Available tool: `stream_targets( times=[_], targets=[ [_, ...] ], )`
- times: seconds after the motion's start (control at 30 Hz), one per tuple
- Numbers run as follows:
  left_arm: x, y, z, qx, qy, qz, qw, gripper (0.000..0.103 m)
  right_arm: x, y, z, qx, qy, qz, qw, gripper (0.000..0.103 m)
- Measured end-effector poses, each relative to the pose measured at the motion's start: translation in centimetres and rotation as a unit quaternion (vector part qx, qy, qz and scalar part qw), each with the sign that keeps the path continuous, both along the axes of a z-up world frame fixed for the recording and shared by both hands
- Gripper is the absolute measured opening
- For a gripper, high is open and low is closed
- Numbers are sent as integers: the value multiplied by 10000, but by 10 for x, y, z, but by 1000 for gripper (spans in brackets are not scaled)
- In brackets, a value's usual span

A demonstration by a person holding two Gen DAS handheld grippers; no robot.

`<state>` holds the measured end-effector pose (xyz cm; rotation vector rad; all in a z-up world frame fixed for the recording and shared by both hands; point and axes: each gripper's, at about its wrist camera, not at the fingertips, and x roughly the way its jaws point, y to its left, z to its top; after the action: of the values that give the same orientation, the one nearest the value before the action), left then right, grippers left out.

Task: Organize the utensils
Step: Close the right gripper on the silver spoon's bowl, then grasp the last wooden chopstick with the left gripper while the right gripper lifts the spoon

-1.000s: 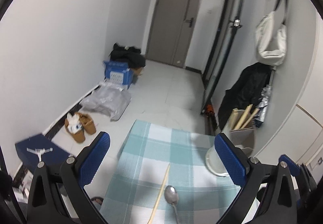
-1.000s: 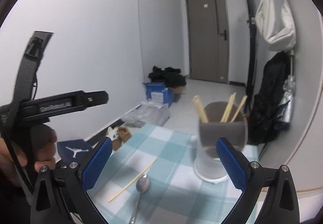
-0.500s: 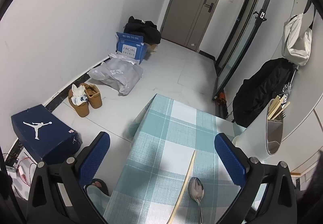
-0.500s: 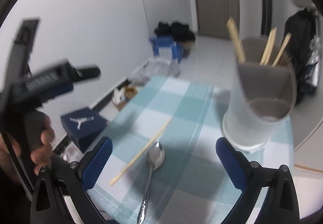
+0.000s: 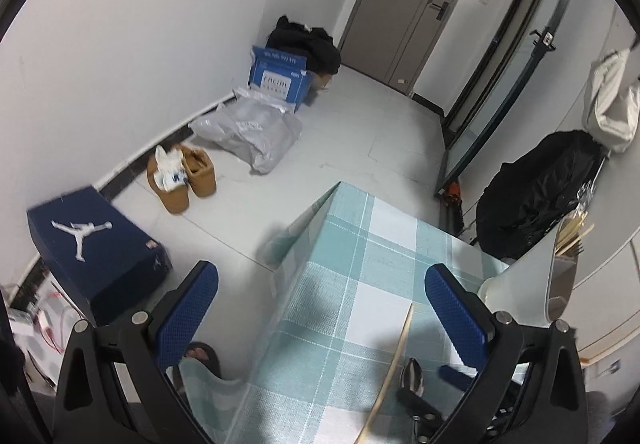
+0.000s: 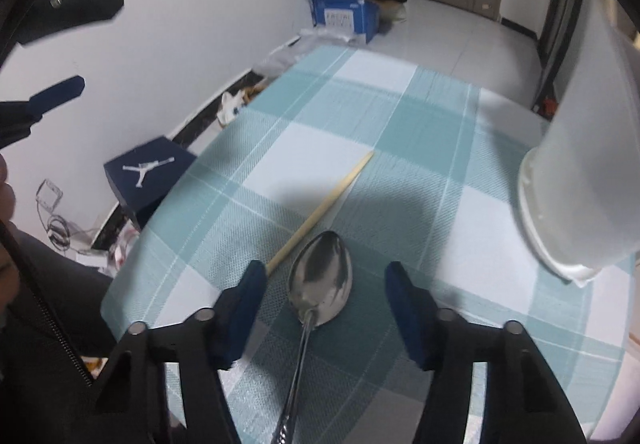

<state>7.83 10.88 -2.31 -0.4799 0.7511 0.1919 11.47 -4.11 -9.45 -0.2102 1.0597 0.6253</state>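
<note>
A metal spoon (image 6: 320, 276) lies on the teal checked tablecloth (image 6: 400, 116), its handle running toward me. Beside it on the left lies a single wooden chopstick (image 6: 324, 204). My right gripper (image 6: 326, 296) is low over the spoon's neck; its jaws are closing with the spoon between them, and the pads are still clear of it. A frosted white utensil holder (image 6: 580, 184) stands at the right; the left wrist view shows this holder (image 5: 520, 284) with chopsticks (image 5: 572, 240) inside. My left gripper (image 5: 322, 308) is open, with nothing held, over the table's left edge.
On the floor to the left are a dark blue shoe box (image 5: 96, 256), tan boots (image 5: 180, 180), a grey plastic bag (image 5: 248, 128) and a blue carton (image 5: 280, 78). A black jacket (image 5: 536, 200) hangs past the table's far right corner. A person's slippered foot (image 5: 200, 356) shows by the table.
My right gripper has dropped and tipped down over the spoon, and its jaws have narrowed. The left gripper has sunk a little and tilted down toward the table's left edge.
</note>
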Motion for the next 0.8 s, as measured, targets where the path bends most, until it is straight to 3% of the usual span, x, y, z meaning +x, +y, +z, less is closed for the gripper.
stream_targets(
  times=[0.1, 0.37, 0.8],
  targets=[
    [4, 5, -3, -188, 66, 4, 9998, 101, 1, 7, -7, -290, -24, 50, 9996, 48],
    [7, 10, -7, -441, 124, 35, 9989, 101, 0, 15, -7, -542, -170, 201, 9982, 37],
    [9, 3, -13, -268, 199, -58, 9994, 101, 0, 0, -4, -280, 98, 212, 9993, 36]
  ],
)
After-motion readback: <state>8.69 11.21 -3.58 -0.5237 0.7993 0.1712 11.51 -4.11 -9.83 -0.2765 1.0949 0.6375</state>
